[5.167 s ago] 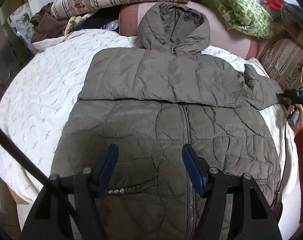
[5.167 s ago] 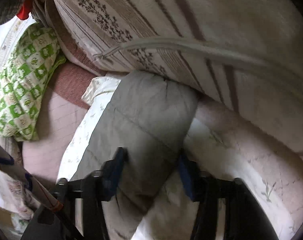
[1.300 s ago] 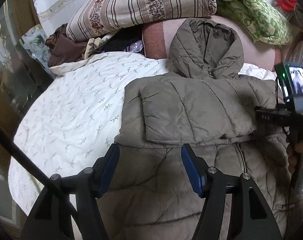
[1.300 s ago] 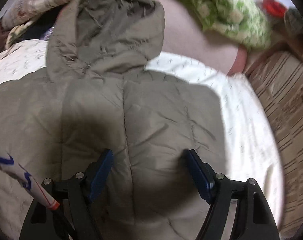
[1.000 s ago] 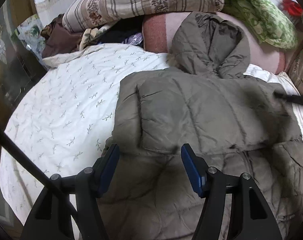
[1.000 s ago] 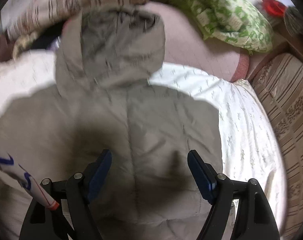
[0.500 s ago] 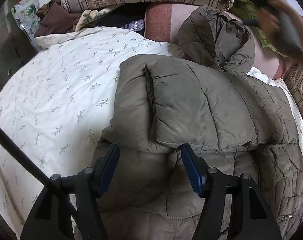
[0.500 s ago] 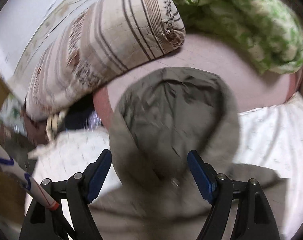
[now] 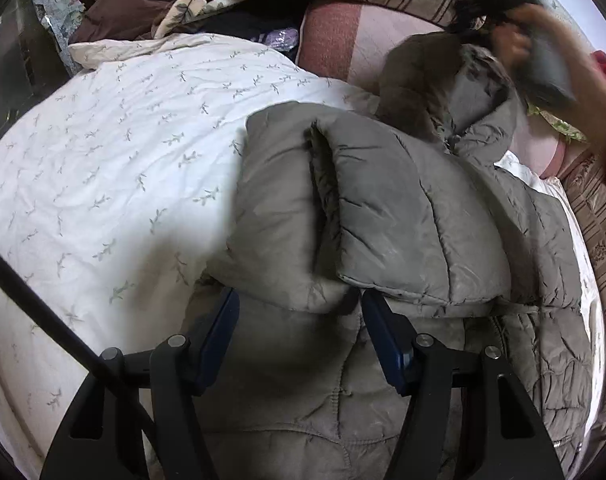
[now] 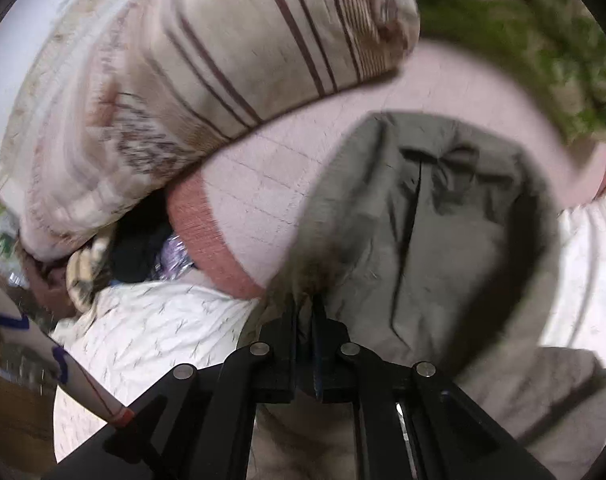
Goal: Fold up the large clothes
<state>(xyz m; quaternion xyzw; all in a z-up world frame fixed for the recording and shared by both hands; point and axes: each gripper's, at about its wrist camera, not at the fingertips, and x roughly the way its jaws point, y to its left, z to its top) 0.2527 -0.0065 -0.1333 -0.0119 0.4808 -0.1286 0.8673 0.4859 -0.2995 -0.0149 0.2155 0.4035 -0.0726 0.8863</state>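
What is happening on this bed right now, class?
A person with a gripper in each hand is folding a grey-green puffer jacket laid on a white quilt. Both sleeves lie folded across its chest. The right gripper is shut on the edge of the hood, while the left gripper hovers open over the jacket's body.

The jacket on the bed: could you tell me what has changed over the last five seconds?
The right sleeve has been folded across the chest of the jacket, onto the left one. The right gripper let it go, moved up to the hood and shut on its edge. The left gripper stays open over the lower front; the jacket still lies on the white quilt.
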